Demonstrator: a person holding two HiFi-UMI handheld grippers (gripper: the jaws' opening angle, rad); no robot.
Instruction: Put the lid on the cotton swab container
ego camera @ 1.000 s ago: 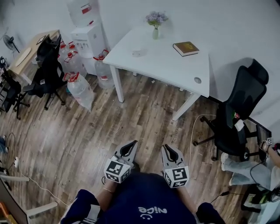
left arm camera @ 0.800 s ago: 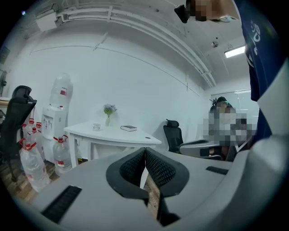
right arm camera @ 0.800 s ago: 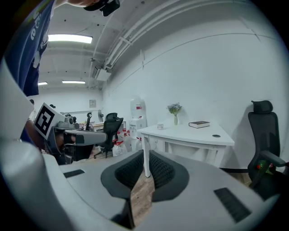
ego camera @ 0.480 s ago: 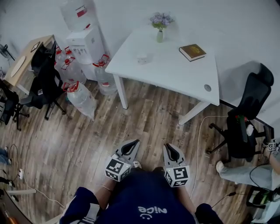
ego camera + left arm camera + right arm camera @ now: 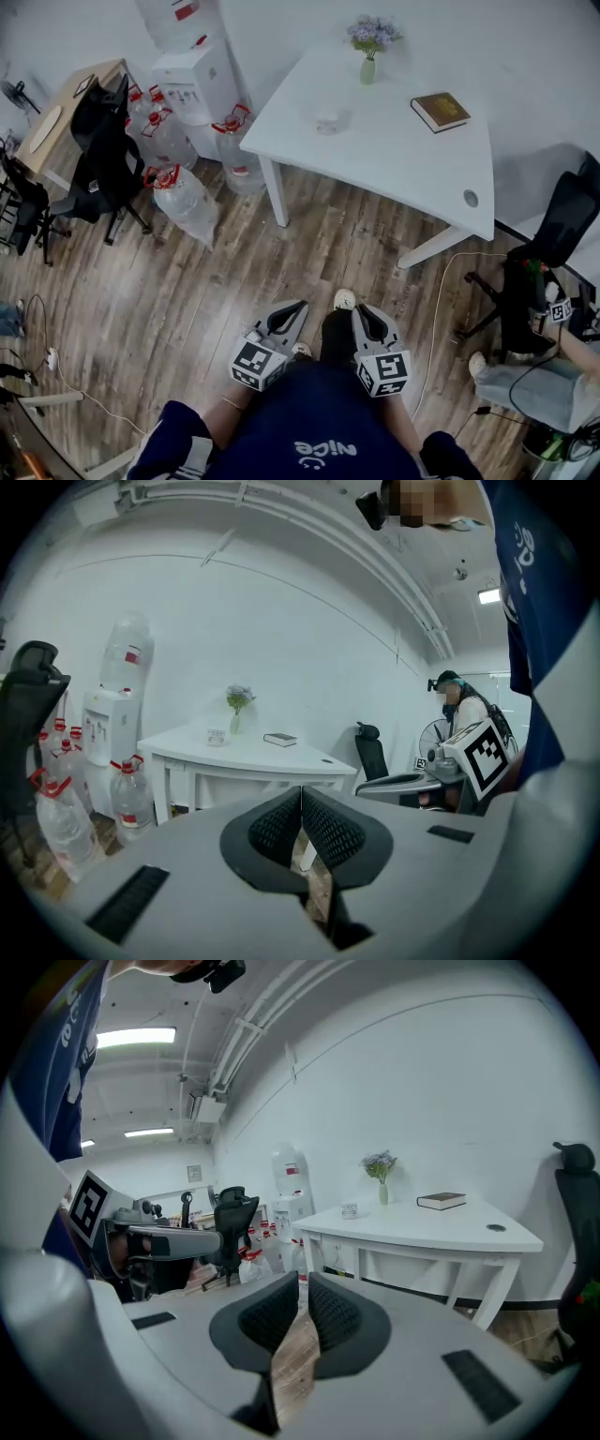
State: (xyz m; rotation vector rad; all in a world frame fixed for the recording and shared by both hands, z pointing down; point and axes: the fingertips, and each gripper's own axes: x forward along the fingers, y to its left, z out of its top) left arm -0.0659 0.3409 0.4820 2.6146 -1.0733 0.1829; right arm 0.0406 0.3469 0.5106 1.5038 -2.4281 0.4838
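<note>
The person is walking toward the white table (image 5: 375, 159), which is showing nearer and further right in the head view than a second ago. Both grippers are riding along in front of the body. The left gripper (image 5: 296, 307) and right gripper (image 5: 360, 311) are both keeping their jaws together, with nothing between them.

The task is not yet getting under way. A small clear container (image 5: 328, 119), probably the cotton swab one, is sitting on the table well apart from both grippers, too small to show its lid or contents. A vase (image 5: 367, 71) is holding flowers near it, and water jugs (image 5: 183, 199) are crowding the floor beside the table.
</note>
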